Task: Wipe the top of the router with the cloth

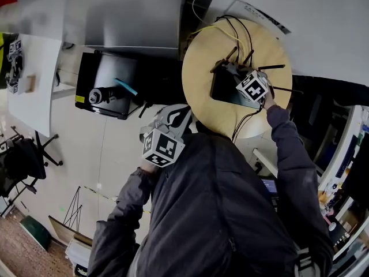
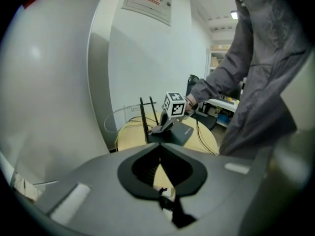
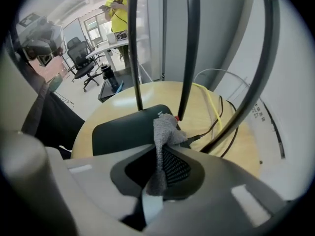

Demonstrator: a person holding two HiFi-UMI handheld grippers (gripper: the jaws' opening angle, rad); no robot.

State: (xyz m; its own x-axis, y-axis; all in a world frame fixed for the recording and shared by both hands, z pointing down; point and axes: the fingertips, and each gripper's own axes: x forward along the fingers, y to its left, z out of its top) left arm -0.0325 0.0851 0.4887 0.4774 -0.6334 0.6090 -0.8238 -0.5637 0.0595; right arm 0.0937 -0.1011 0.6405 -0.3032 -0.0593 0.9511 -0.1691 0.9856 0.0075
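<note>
A black router [image 1: 226, 88] with several upright antennas [image 3: 189, 48] sits on a round wooden table [image 1: 202, 56]. My right gripper [image 1: 239, 79] is over the router, shut on a grey cloth [image 3: 165, 132]. The cloth's free end rests on the router's top [image 3: 123, 132] near the antenna bases. My left gripper [image 1: 176, 114] hangs off the table's near-left edge, close to the person's body, shut with nothing in it. In the left gripper view the router [image 2: 176, 132] and the right gripper's marker cube [image 2: 174, 104] lie ahead of the closed left gripper [image 2: 158, 154].
Yellow and black cables [image 1: 228, 30] trail over the table behind the router. A black bin [image 1: 106, 88] with a tape roll stands on the floor to the left, beside a white table [image 1: 31, 79] and an office chair [image 1: 23, 157]. A person in yellow [image 3: 118, 6] stands far off.
</note>
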